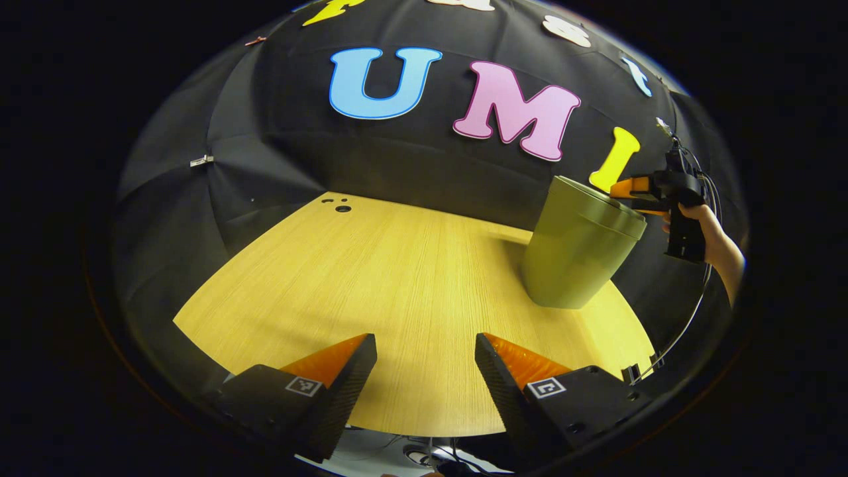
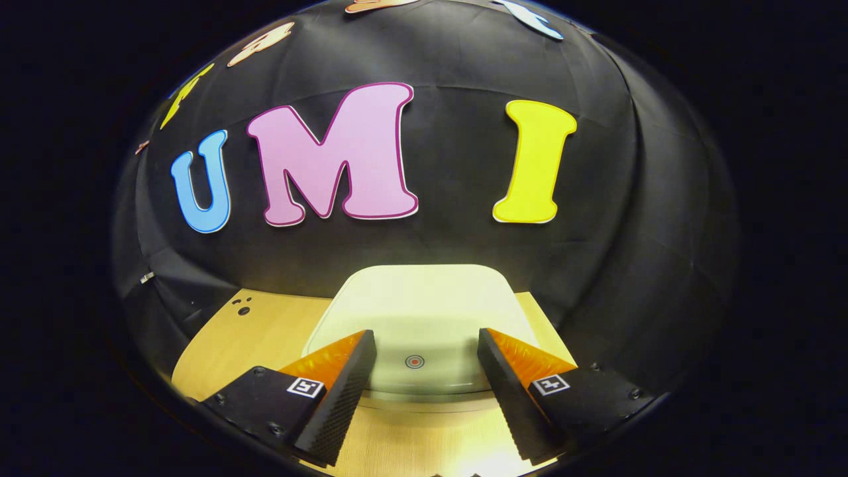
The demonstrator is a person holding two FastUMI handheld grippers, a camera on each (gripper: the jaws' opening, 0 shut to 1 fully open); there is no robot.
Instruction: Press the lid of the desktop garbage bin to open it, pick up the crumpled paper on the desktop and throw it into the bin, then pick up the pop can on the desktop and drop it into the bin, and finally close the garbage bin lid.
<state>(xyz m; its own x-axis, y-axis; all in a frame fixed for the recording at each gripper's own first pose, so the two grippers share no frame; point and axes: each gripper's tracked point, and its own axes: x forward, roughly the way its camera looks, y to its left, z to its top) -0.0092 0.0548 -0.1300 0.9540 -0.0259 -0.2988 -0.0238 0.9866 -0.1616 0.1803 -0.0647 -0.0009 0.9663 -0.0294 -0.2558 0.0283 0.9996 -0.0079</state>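
The olive-green garbage bin (image 1: 575, 255) stands on the wooden table (image 1: 397, 285) at the right, its lid down. In the right gripper view the pale lid (image 2: 424, 298) lies just below and ahead of my right gripper (image 2: 424, 351), which is open, its fingers either side of a small red dot (image 2: 414, 361) on the lid's near edge. In the left gripper view a hand (image 1: 712, 238) holds that right gripper (image 1: 626, 192) at the bin's top rim. My left gripper (image 1: 424, 361) hovers open over bare tabletop near the front edge, well left of the bin.
Small dark holes (image 1: 342, 208) mark the table's far left corner. A cable (image 1: 686, 321) hangs from the right gripper past the table's right edge. The black cloth wall closes in behind the bin and the table.
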